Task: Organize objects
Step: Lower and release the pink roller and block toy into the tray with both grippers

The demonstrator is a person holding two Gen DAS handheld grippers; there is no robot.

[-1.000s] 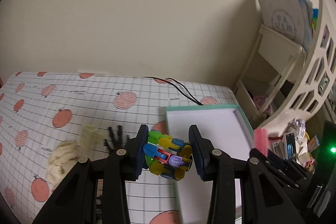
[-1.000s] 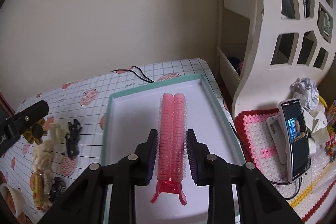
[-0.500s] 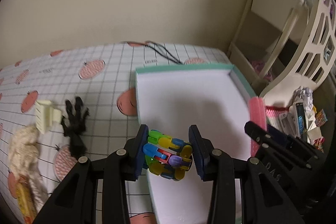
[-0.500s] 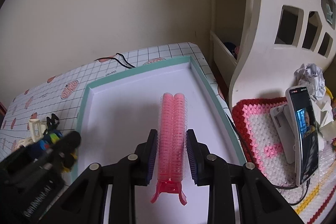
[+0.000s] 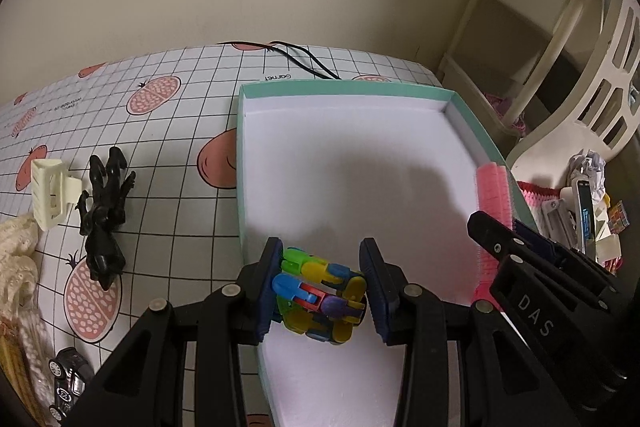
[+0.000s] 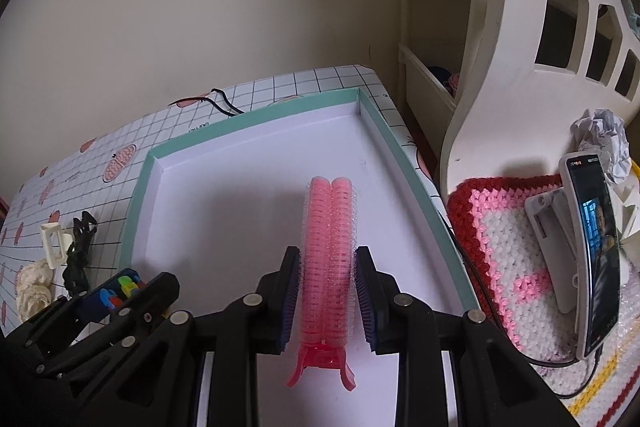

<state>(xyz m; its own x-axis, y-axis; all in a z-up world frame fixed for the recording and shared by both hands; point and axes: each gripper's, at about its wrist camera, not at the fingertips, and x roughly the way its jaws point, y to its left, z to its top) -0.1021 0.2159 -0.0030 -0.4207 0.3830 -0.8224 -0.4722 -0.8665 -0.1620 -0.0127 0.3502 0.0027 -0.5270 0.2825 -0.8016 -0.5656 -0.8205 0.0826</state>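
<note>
Two items en route, none dropped yet: left tool clamps multicolour clip bundle over teal tray near edge; right tool grips pink roller clip above tray floor. Cream claw clip, black claw clip, toy car left on desk. Tools crowd each other w/ little room.

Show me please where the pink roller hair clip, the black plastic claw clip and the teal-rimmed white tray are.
pink roller hair clip (image 6: 328, 247): right wrist view, middle of its two bristled rollers.
black plastic claw clip (image 5: 105, 203): left wrist view, its central body.
teal-rimmed white tray (image 5: 344, 89): left wrist view, far teal rim.
</note>
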